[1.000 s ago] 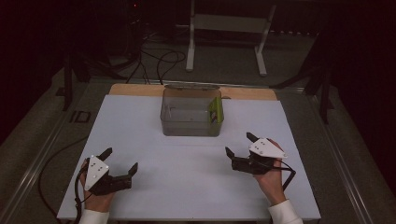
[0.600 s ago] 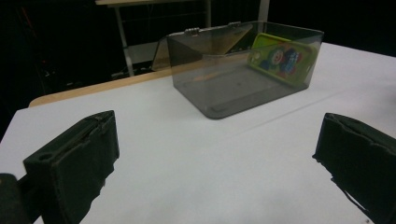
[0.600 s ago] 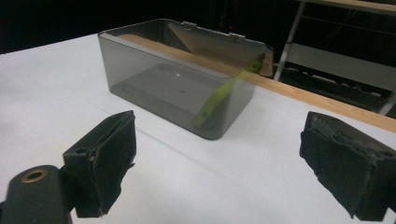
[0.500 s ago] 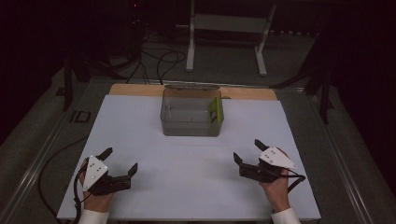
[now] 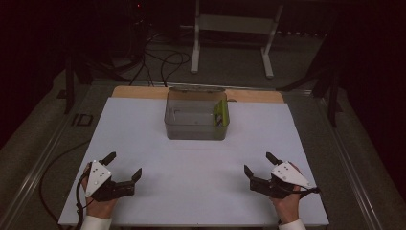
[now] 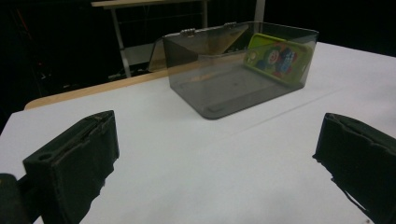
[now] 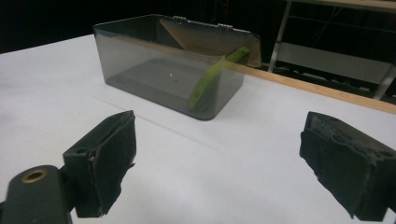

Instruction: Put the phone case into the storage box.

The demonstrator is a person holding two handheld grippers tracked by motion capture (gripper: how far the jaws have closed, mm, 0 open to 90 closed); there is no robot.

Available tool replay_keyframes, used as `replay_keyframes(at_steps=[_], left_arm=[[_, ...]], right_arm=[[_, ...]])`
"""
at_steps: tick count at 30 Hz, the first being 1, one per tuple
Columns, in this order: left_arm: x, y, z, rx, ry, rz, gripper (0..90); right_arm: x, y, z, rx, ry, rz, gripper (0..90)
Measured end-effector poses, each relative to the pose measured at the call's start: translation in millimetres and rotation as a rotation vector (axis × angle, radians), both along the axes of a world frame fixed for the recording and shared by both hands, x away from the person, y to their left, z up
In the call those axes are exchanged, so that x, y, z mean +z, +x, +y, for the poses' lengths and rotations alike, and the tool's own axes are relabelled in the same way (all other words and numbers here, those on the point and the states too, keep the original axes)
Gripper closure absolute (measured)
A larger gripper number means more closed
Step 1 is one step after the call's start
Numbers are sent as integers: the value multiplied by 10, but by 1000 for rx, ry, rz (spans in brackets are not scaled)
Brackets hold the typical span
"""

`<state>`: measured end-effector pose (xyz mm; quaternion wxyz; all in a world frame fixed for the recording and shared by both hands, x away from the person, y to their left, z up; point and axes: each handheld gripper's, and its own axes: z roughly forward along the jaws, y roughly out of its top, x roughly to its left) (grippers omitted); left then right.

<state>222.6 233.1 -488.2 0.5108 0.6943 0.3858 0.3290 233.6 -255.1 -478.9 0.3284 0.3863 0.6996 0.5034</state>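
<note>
Here both grippers' jaws gape, well apart from the grey box (image 5: 196,125).

In the high view the card (image 5: 220,115) inside the box (image 5: 196,129) is too small for its print to be read, and the box's lid (image 5: 196,89) is a thin dark strip behind it. Both sleeves (image 5: 95,224) are cut off by the bottom edge. In the left gripper view the picture's lower edge crops the left tongs (image 6: 219,172), and the box's tinted wall dims the card's lower part. In the right gripper view the card (image 7: 212,77) stands edge-on, its face hidden; the bench (image 7: 261,154) runs out of frame.
</note>
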Motion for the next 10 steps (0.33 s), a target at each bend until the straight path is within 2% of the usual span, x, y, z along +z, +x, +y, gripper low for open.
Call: replay_keyframes(at_steps=[4,10], left_arm=[[-7,4,-4,0,-2,2,2],[-8,6,-3,3,3,6,2]], right_arm=[[-29,-28,-37,-7,11,2,111],[-76,-60,-46,-6,3,15,110]])
